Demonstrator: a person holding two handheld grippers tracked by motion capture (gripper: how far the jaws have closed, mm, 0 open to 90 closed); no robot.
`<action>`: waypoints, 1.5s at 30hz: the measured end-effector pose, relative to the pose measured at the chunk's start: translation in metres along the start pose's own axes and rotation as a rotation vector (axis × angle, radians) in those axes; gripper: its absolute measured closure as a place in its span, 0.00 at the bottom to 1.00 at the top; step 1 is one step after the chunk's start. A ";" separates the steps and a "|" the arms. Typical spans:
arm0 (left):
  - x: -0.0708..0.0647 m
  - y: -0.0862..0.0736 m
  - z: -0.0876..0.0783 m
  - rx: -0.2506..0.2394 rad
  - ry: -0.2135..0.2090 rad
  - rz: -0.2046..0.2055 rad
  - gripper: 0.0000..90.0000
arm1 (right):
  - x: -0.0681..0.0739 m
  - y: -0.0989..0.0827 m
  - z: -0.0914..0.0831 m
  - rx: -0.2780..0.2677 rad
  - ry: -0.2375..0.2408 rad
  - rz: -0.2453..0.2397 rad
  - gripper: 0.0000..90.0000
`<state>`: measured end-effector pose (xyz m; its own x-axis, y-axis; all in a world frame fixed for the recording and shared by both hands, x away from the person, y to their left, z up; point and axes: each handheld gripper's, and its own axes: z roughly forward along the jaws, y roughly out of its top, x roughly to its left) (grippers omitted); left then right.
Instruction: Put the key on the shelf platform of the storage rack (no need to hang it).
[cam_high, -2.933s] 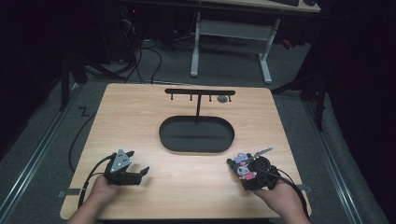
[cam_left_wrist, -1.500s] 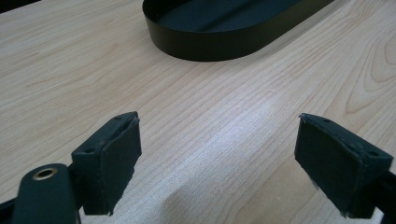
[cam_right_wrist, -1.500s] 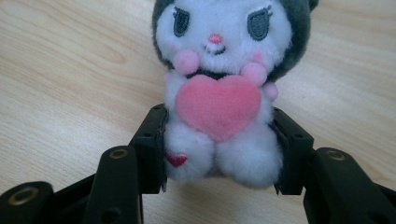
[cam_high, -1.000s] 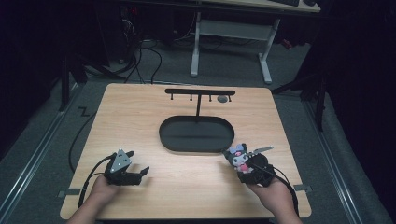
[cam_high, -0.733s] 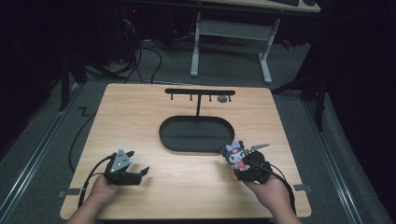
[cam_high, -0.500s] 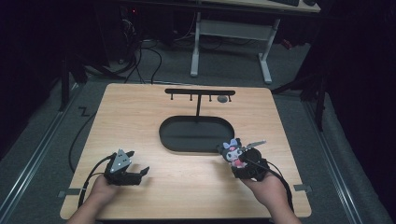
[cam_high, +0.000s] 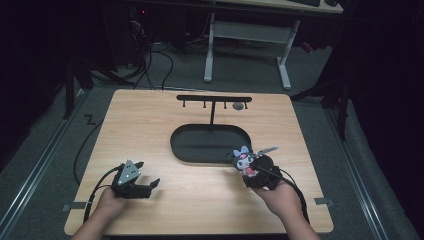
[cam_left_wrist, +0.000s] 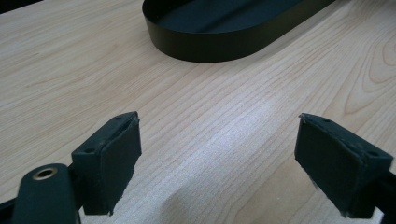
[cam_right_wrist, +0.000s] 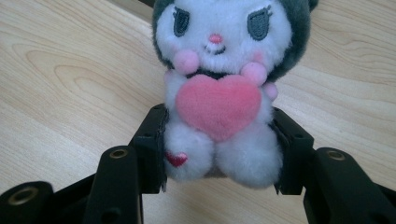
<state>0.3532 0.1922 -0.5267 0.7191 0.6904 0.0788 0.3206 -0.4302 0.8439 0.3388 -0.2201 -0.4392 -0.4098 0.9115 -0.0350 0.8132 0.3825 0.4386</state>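
Note:
My right gripper (cam_high: 248, 170) is shut on a small plush toy (cam_high: 243, 161) with a white face, dark grey hood and pink heart. In the right gripper view the jaws press on the plush toy's (cam_right_wrist: 218, 100) lower body from both sides, and it faces the camera just above the wood. It hangs next to the right end of the black oval tray (cam_high: 186, 150). My left gripper (cam_high: 149, 186) rests near the table's front left, open. In the left gripper view its pads (cam_left_wrist: 114, 158) stand wide apart over bare wood, with the tray (cam_left_wrist: 205, 46) ahead.
A black T-shaped rack (cam_high: 214, 100) with small hooks rises behind the tray, a grey round thing (cam_high: 238, 106) hanging on it. Cables trail from both grippers toward the front edge. A white table frame (cam_high: 250, 35) stands on the floor beyond.
My right gripper has carried the plush toy up and to the left, toward the tray's right end. The left gripper has not moved.

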 end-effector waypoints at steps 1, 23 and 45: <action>0.000 0.000 0.000 0.000 0.000 0.000 0.17 | 0.000 0.001 0.000 0.001 0.002 -0.003 0.54; 0.000 0.000 -0.001 -0.001 -0.002 -0.003 0.17 | 0.007 0.037 -0.002 -0.034 0.009 -0.018 0.54; 0.001 0.000 -0.001 -0.004 -0.003 -0.008 0.17 | -0.003 0.073 0.014 -0.050 0.001 0.005 0.54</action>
<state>0.3532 0.1935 -0.5266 0.7184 0.6921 0.0703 0.3241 -0.4223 0.8466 0.4054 -0.1927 -0.4193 -0.4057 0.9134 -0.0320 0.7937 0.3695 0.4832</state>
